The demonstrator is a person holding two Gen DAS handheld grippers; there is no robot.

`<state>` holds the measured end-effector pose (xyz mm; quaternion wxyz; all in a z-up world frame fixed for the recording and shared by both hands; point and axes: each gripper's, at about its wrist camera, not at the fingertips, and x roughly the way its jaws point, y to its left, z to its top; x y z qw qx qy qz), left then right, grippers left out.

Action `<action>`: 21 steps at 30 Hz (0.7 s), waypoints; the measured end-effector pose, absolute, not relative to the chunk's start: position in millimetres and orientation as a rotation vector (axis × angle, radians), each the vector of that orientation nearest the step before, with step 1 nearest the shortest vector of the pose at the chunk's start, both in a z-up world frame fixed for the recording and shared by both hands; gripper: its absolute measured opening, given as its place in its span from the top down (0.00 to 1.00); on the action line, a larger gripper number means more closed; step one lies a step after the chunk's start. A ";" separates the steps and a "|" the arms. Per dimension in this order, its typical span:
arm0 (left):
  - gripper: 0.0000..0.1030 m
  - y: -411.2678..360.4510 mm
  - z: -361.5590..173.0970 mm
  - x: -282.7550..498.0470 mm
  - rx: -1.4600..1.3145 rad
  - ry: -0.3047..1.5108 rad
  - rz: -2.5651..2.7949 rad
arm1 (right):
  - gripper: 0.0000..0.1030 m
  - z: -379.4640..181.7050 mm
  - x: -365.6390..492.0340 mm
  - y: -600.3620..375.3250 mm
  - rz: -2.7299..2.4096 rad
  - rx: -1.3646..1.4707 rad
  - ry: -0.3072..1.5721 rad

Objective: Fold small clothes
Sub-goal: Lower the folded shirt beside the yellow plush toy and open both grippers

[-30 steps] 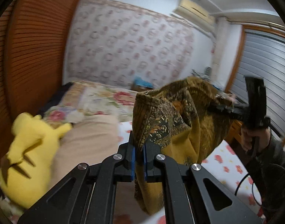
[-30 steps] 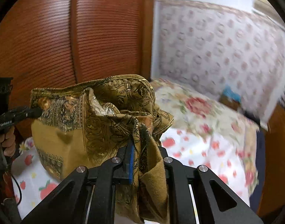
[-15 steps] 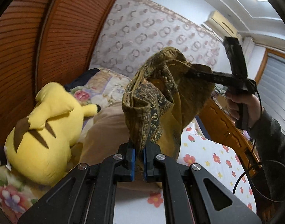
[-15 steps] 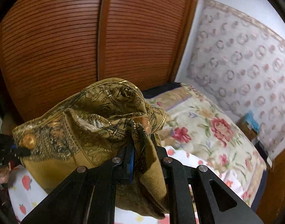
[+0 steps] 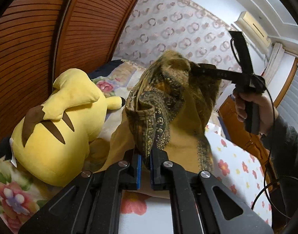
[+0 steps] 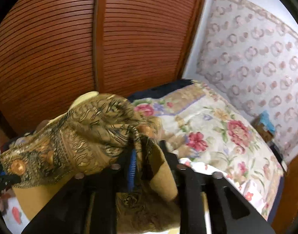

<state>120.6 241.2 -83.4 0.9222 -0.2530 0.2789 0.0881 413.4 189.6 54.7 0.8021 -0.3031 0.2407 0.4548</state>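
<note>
Barely begun: garment [image 5: 164, 105] bunched above bed [image 5: 238, 167], unfolded; left tool [image 5: 145, 170] clamped on it, right tool [image 6: 149, 167] opening around cloth

Slatted wooden wardrobe doors [image 6: 71, 48] stand beside ring-patterned wallpaper [image 6: 256, 44] and a floral-quilted bed [image 6: 217, 120].

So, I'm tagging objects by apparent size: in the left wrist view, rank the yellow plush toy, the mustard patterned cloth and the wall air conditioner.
1. Yellow plush toy, though nearness to the camera inflates it.
2. Mustard patterned cloth, close behind.
3. Wall air conditioner, far off, smallest.
</note>
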 end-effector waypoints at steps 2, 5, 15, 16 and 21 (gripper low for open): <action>0.93 245.7 -83.0 122.7 -0.533 0.578 0.180 | 0.52 52.7 414.4 188.6 0.970 -0.612 0.516; 0.93 248.9 -84.8 126.4 -0.537 0.605 0.192 | 0.48 43.9 408.6 183.2 0.933 -0.589 0.508; 0.93 240.8 -89.7 129.7 -0.438 0.645 0.219 | 0.47 3.5 386.3 164.9 0.984 -0.496 0.599; 0.92 237.9 -87.6 129.2 -0.410 0.644 0.224 | 0.47 -0.1 382.2 163.6 0.985 -0.495 0.596; 0.57 221.7 -77.8 122.6 -0.281 0.615 0.243 | 0.47 -7.7 355.8 141.6 0.997 -0.466 0.566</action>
